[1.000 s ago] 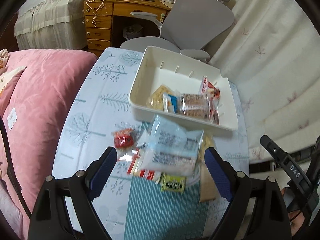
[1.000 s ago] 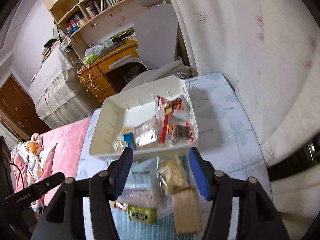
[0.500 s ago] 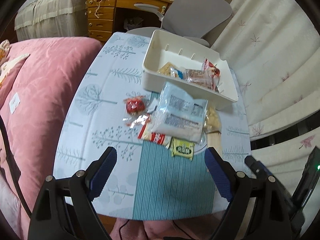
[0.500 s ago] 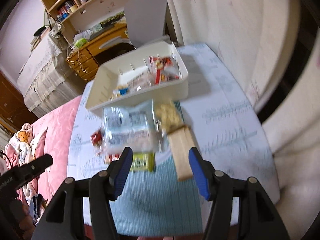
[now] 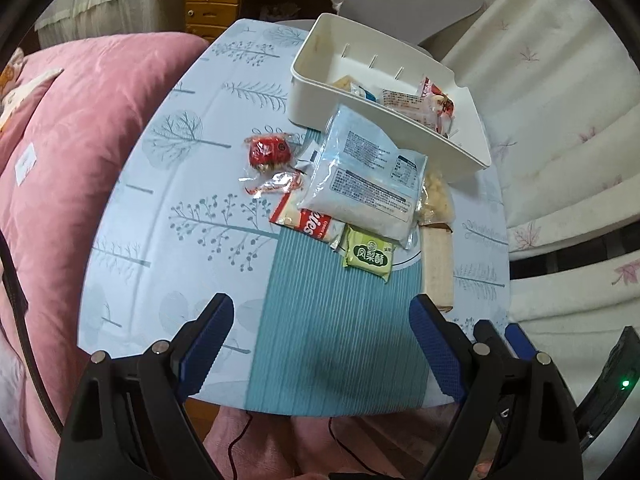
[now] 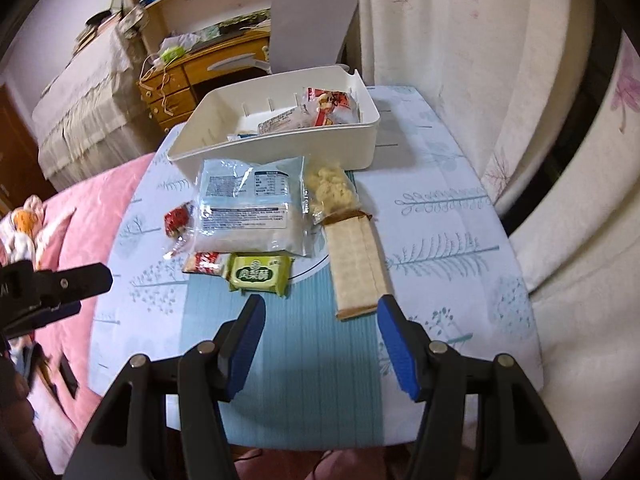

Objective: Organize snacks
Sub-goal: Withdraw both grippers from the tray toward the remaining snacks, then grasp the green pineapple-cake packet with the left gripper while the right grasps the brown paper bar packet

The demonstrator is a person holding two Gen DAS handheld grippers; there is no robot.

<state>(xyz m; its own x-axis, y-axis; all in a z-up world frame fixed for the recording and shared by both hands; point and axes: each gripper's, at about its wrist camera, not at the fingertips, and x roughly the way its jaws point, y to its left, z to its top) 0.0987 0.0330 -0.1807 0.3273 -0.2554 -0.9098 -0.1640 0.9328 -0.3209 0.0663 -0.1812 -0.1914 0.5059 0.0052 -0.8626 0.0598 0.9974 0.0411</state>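
Nearest: the left gripper (image 5: pixel 320 320) and the right gripper (image 6: pixel 318 316), each with blue-padded jaws standing apart and nothing between them, both poised over the striped teal centre of the table (image 6: pixel 440 240).

Just ahead of the right gripper's right finger lies a long brown biscuit pack (image 6: pixel 356 264), its near end almost at the fingertip. Ahead of its left finger lies a green snack packet (image 6: pixel 258 274), partly overlapping a red-and-white wrapper (image 6: pixel 204 262).

Beyond these: a large pale blue bag (image 6: pixel 250 208), resting on top of the wrapper and green packet; to its right, a clear bag of pale puffed pieces (image 6: pixel 332 192), touching the biscuit pack's far end; to its left, a small red sweet (image 5: pixel 268 151) with a crinkled clear wrapper (image 5: pixel 276 184) beside it.

Farthest: a white bin (image 6: pixel 280 148), holding several wrapped snacks (image 6: pixel 328 110) toward its right end. The blue bag's far edge meets its near wall.
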